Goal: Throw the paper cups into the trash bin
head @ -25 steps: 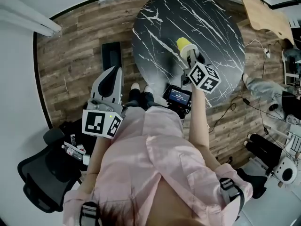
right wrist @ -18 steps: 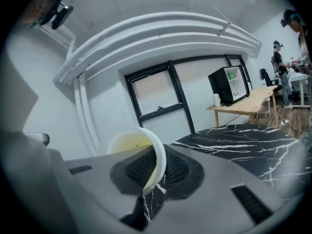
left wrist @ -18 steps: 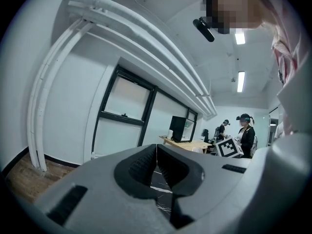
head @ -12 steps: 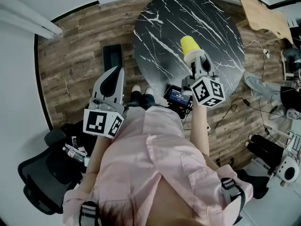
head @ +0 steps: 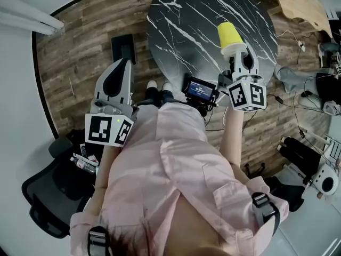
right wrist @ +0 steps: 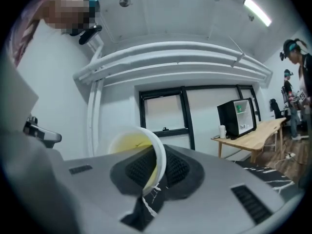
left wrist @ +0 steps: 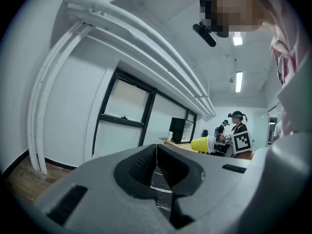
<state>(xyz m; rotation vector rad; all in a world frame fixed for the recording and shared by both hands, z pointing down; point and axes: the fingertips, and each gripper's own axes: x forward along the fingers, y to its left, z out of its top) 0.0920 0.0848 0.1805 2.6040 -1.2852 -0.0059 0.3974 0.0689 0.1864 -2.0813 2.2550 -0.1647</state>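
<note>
Between the right gripper's point(right wrist: 157, 172) fingers point(right wrist: 178, 169): wall of the yellow paper cup point(right wrist: 138, 152), pinched just below the white rim, 1 finger inside and 1 outside. The grip is firm and the fingers are nearly closed. The cup point(head: 230, 36) sticks out beyond the fingertips, mouth toward the right gripper point(head: 238, 57), over the black marbled surface point(head: 186, 15). Left gripper point(head: 124, 64) is off the surface edge, over the wood floor point(head: 74, 47). Its fingers point(left wrist: 139, 167) are closed tip to tip, with 0 items between them.
</note>
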